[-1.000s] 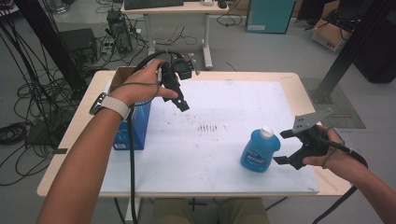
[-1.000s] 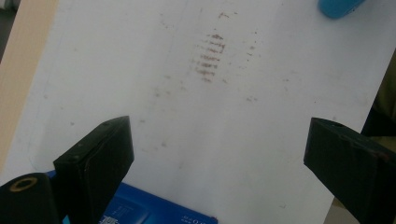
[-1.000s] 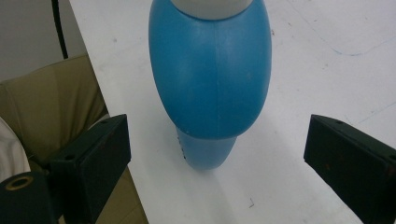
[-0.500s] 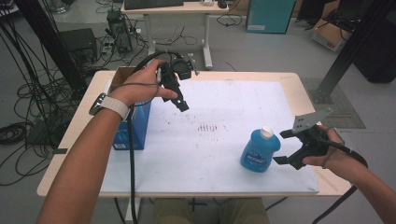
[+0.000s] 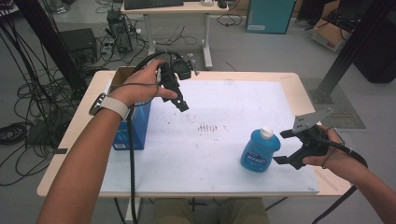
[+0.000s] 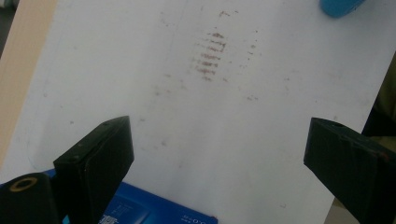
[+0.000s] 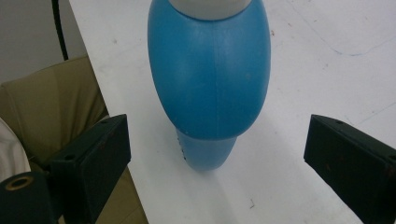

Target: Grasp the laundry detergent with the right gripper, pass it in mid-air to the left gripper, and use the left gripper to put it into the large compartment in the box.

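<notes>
A blue bottle [image 5: 260, 150] with a white cap stands upright on the white sheet [image 5: 233, 105], near the table's front right. My right gripper [image 5: 283, 147] is just to its right, open, and its jaws do not touch it. In the right gripper view the blue bottle [image 7: 210, 79] stands a little beyond the wide-apart jaws of the right gripper [image 7: 217, 128]. My left gripper [image 5: 181, 103] hovers over the sheet's back left, tilted down, with nothing in it. In the left gripper view the left gripper [image 6: 219, 137] is open above the bare sheet.
A blue box [image 5: 136, 125] stands at the table's left edge, under my left forearm, and the blue box [image 6: 154, 212] also lies below the left jaw. Brown smudges [image 5: 208, 127] mark the sheet's middle. The wooden table [image 5: 299, 84] rims the sheet. Cables and desks lie beyond.
</notes>
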Demonstrator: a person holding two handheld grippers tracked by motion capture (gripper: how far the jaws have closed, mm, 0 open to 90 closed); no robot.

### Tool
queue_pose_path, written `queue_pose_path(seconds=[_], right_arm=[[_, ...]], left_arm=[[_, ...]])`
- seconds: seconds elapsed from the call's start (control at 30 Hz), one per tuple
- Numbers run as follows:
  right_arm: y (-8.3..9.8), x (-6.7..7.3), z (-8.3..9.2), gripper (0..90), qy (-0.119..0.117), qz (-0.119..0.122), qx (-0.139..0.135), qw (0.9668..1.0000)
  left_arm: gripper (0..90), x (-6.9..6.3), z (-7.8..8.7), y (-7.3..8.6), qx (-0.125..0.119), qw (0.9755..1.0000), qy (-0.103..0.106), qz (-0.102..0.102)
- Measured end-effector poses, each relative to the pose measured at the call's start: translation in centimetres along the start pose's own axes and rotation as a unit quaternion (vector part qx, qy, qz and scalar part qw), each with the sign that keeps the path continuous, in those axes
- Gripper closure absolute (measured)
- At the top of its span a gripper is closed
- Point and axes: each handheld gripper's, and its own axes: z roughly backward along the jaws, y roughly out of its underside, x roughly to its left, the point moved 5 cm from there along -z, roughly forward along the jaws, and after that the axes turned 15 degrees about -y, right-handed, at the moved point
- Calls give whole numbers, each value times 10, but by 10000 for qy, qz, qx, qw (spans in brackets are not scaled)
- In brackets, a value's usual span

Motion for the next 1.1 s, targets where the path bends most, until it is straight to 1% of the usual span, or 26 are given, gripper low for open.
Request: queue_pose_path(seconds=[0.17,0.23,0.4,0.43,0.5,0.63,0.7,0.73,0.8,0.87,0.93,0.97,1.1], right_arm=[[1,0,-1,62,4,-59,-47,10000],[1,-1,-2,56,3,-28,-48,10000],[2,-1,-4,49,-3,-55,-87,9999],[2,-2,-5,47,1,-45,-97,9999],[3,-2,-6,46,-16,-38,-111,9999],[4,-3,-8,43,-36,-22,-119,9999],[5,-4,-10,42,-32,-22,-139,9999],[6,-5,-10,42,-26,5,-137,9999],[8,-6,-13,42,-54,18,-149,9999],[9,-7,-16,42,-58,-1,-178,9998],[11,-8,-18,43,-67,-10,-214,9997],[11,-9,-19,43,-65,0,-265,9996],[14,-11,-25,44,-61,19,-342,9994]], left_arm=[[87,0,0,0,-4,10000,-10,14],[87,0,0,1,18,10000,11,5],[87,0,-1,1,23,10000,5,-2],[87,0,-1,1,0,10000,-16,10],[87,-1,-1,1,29,10000,22,8],[88,-1,-2,1,6,10000,8,22],[88,-1,-2,1,33,10000,47,54],[88,-1,-3,1,12,10000,14,18],[88,-1,-4,1,34,10000,35,25],[88,-2,-4,1,24,10000,58,71],[88,-1,-5,1,31,10000,32,41],[88,-1,-5,1,-8,10000,3,59],[88,-1,-4,2,32,10000,42,38]])
